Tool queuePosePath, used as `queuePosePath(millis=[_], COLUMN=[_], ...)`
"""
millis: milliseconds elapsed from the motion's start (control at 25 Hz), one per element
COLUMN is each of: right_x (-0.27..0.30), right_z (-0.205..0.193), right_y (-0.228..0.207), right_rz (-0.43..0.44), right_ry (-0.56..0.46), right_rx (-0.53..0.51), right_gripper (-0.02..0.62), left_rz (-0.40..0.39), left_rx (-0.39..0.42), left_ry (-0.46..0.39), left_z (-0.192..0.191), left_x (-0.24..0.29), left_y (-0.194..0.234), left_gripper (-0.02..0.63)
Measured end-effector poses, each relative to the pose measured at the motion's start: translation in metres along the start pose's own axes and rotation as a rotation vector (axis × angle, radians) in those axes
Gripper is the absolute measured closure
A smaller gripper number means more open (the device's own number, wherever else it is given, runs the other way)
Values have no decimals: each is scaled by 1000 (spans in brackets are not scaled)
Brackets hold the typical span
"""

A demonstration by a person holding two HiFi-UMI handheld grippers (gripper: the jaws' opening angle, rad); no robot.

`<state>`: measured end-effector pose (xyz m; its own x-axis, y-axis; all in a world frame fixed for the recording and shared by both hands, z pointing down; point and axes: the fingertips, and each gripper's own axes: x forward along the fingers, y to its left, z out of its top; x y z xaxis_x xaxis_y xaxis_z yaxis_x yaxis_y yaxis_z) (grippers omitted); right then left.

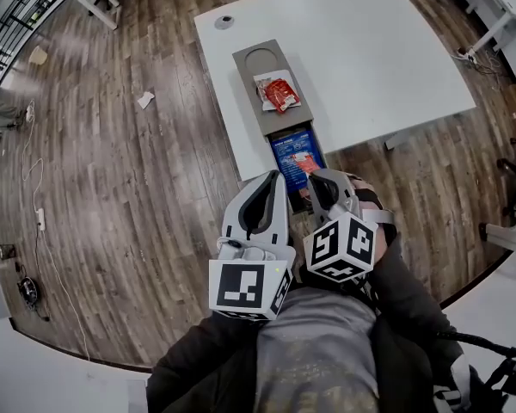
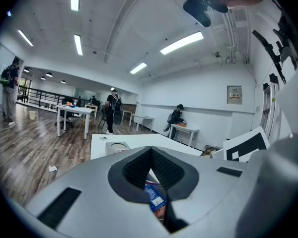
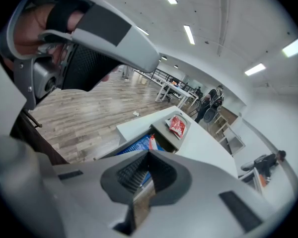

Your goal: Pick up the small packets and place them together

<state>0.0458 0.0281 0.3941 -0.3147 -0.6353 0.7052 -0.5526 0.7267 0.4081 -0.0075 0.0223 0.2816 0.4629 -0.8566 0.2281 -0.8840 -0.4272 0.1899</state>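
Note:
A long grey tray [image 1: 247,83] lies on the white table [image 1: 370,50]. Red small packets [image 1: 279,93] are piled in its middle compartment, also visible in the right gripper view as red packets [image 3: 178,125]. A blue packet [image 1: 296,155] fills the near compartment, and the round far recess is bare. Both grippers hang close to my body, above the table's near edge. My left gripper [image 1: 271,177] has its jaws together with nothing in them. My right gripper [image 1: 323,179] is likewise shut and empty. Between the left jaws' pads the blue packet [image 2: 154,197] shows below.
A round cable grommet [image 1: 224,22] sits at the table's far corner. A paper scrap [image 1: 145,100] lies on the wood floor to the left, and cables run along the left wall. Other tables and several people stand farther off in the room.

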Motion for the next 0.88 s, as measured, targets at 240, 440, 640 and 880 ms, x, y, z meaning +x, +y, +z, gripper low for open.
queuePosePath(millis=[240,440,640,880], right_x=[-8,-1,22,73], right_z=[17,39,69,92], right_y=[-20,-52,-95,-137], right_rz=[-33,-87,-141,-160], right_ry=[-50,-83,-99,-77], right_rx=[21,35,47,70], right_gripper=[589,589,589,589], left_rz=[8,15,16,44], left_rx=[19,30,34,12], left_ry=[-31,-54,-68,-44], left_z=[14,28,42,43], left_x=[-3,6,27,53], left_y=[1,18,47,97], left_gripper=[606,604,604,604])
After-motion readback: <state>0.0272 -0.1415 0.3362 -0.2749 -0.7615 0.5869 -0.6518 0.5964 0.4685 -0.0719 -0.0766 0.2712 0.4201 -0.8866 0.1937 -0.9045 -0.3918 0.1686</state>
